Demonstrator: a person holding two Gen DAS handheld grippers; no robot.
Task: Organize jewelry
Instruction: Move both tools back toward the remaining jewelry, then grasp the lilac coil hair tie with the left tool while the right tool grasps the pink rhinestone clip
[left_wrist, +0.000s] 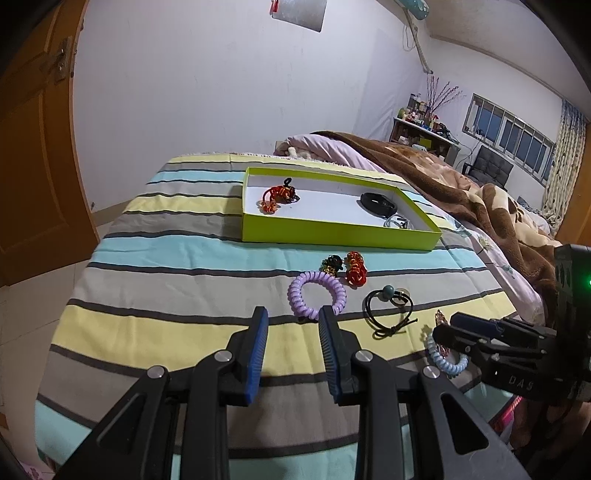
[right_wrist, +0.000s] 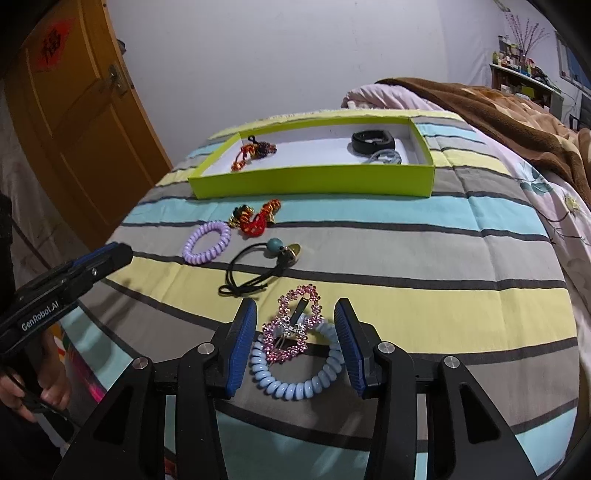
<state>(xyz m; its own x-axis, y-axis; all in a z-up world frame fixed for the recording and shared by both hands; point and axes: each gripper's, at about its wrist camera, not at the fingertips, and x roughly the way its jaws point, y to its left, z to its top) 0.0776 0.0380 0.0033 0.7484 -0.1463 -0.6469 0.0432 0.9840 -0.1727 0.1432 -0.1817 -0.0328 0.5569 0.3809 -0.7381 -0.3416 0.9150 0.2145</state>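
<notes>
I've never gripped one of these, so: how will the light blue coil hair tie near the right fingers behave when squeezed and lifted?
The blue coil tie looks springy, so it will probably squash between the fingers and spring back. Its glossy loops may slip. The pink rhinestone clip lies partly on it, so lifting could drag or tip that clip.

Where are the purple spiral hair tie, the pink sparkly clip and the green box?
purple spiral hair tie (right_wrist: 192, 254), right wrist view, on its lower-left coils.
pink sparkly clip (right_wrist: 291, 341), right wrist view, on its lower gem cluster.
green box (right_wrist: 310, 181), right wrist view, on its near outer wall.
</notes>
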